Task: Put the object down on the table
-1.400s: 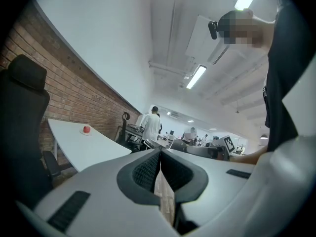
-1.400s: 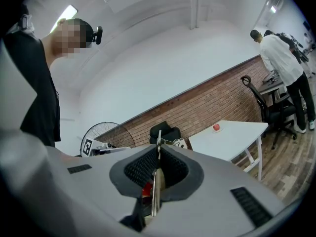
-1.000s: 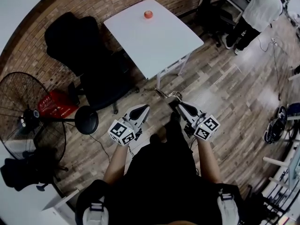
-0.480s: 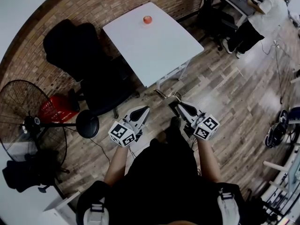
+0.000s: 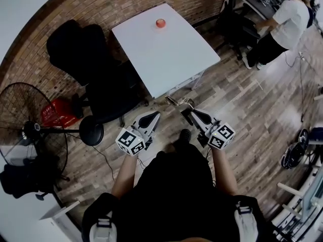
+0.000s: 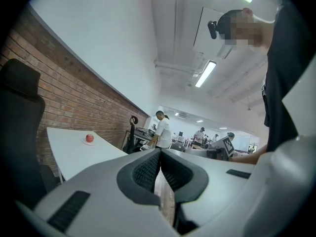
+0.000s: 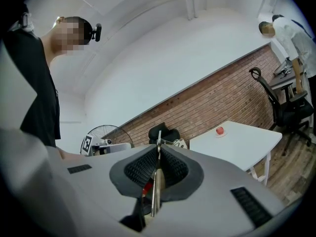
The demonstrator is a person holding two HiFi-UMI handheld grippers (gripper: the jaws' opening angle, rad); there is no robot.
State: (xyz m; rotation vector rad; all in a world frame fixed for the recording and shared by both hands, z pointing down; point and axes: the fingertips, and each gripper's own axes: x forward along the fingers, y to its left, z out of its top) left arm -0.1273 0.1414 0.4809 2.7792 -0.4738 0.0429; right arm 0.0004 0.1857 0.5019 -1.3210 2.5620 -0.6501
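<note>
1. Thin metal object (image 7: 155, 191): a flat silvery strip, pinched edge-on in the right gripper (image 7: 158, 154). The fingers (image 7: 175, 169) are pressed onto it from both sides. There is a small red part low on the strip, between the pads.
2. Head view: the right gripper (image 5: 187, 113) is held low in front of the person's body, over the brown wood-plank floor (image 5: 242, 110). The wiry end of the metal object (image 5: 181, 103) sticks out past the fingertips. I cannot tell what kind of tool it is.
3. Left gripper (image 5: 151, 118): held beside the right one at about the same height. In its own view the left gripper (image 6: 160, 154) has its fingers (image 6: 145, 172) pressed together at the tips with nothing between them.
4. White rectangular table (image 5: 166, 49): ahead of both grippers and well apart from them. The metal object is not on it.
5. A small red round fruit (image 5: 160, 22) sits on the table near the far edge, close to the red brick wall (image 5: 126, 1). It also shows in the left gripper view (image 6: 89, 138) and the right gripper view (image 7: 219, 130).
6. Left of the table: black office chair (image 5: 86, 59), black floor fan (image 5: 25, 120), red plastic crate (image 5: 58, 112).
7. A person in a white shirt (image 5: 282, 21) stands at a desk at the far right.
</note>
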